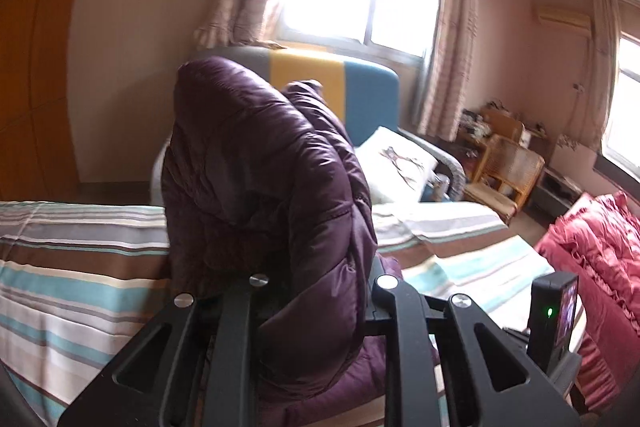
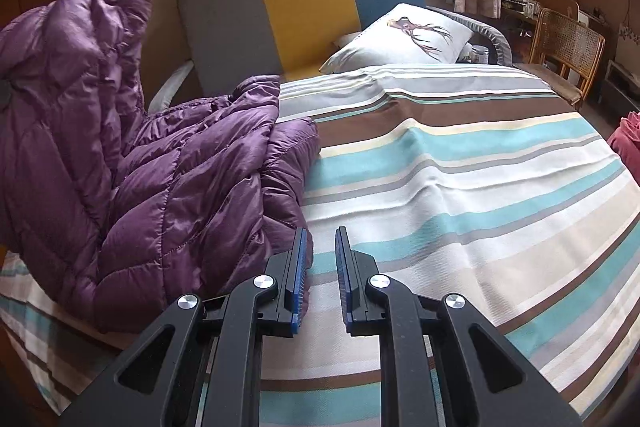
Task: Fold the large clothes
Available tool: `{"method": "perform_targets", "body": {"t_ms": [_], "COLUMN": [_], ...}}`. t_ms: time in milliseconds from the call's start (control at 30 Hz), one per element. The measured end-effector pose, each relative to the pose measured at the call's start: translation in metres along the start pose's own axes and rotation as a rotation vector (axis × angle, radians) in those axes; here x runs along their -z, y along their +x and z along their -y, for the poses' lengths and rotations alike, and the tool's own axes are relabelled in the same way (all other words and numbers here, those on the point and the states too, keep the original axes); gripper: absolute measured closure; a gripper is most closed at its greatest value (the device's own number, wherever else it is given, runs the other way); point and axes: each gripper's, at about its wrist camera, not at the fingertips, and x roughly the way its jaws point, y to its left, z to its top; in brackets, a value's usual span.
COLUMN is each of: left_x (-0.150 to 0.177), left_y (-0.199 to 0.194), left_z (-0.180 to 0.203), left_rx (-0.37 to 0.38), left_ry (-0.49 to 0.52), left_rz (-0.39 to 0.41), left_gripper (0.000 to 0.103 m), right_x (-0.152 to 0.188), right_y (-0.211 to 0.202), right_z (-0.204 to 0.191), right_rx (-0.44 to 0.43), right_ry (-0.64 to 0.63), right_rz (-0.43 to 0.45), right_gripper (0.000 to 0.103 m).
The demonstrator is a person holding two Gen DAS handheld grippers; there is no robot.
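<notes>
Left wrist view: the left gripper [image 1: 316, 291] is clamped on a fold of the purple down jacket [image 1: 256, 179]; its fingertips are hidden by the fabric, which bulges up and forward from between the jaws. The lifted portion stands tall in front of the gripper, while the jacket's lower part trails down onto the striped bedspread [image 1: 72, 259].

Right wrist view: the right gripper [image 2: 323, 267] holds nothing. Its blue pads [image 2: 301, 267] stand a narrow gap apart with only bedspread visible between them. It hangs just beside the jacket's near right edge, pointing down toward the bed.

Relative to the jacket [image 2: 168, 187], the right gripper lies to its right, and the bare bedspread [image 2: 480, 187] extends further right toward the pillow [image 2: 404, 39]. The jacket's long axis appears to run from the near bed edge toward the headboard [image 2: 296, 19]. The left gripper already has the cloth; the free right gripper is nearest the loose edge and would have to move left to take it.
</notes>
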Motion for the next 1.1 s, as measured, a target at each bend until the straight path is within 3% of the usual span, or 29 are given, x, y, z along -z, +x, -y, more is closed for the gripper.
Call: {"method": "perform_targets", "body": {"t_ms": [233, 500, 567, 600, 633, 700, 900, 967, 1033, 1100], "left_x": [0.030, 0.063, 0.067, 0.068, 0.068, 0.070, 0.074, 0.073, 0.073, 0.072], "left_y": [0.041, 0.074, 0.071, 0.065, 0.061, 0.040, -0.033, -0.051, -0.062, -0.064], "left_z": [0.022, 0.042, 0.044, 0.044, 0.043, 0.043, 0.021, 0.000, -0.026, -0.060], "left_rx": [0.127, 0.175, 0.196, 0.222, 0.252, 0.342, 0.441, 0.425, 0.347, 0.218], "left_ry": [0.020, 0.083, 0.099, 0.096, 0.087, 0.058, 0.037, -0.002, -0.055, -0.122], "left_rz": [-0.130, -0.233, -0.227, -0.215, -0.208, -0.174, -0.038, 0.009, 0.045, 0.065], "left_gripper": [0.085, 0.079, 0.073, 0.062, 0.043, 0.024, 0.015, 0.013, 0.013, 0.013], "right_x": [-0.001, -0.002, -0.004, -0.006, -0.008, -0.013, -0.024, -0.028, -0.031, -0.035], "right_y": [-0.005, -0.011, -0.016, -0.020, -0.025, -0.033, -0.051, -0.056, -0.057, -0.059], "right_z": [0.020, 0.036, 0.036, 0.037, 0.037, 0.035, 0.023, 0.016, 0.008, -0.002], "right_rx": [0.007, 0.008, 0.000, -0.005, -0.008, -0.012, -0.078, -0.111, -0.155, -0.189], "right_ry": [0.051, 0.095, 0.101, 0.106, 0.107, 0.107, 0.094, 0.087, 0.082, 0.074], "right_rz": [0.008, 0.012, 0.024, 0.035, 0.048, 0.068, 0.104, 0.110, 0.108, 0.106], "right_gripper": [0.088, 0.088, 0.088, 0.088, 0.088, 0.088, 0.088, 0.088, 0.088, 0.088]}}
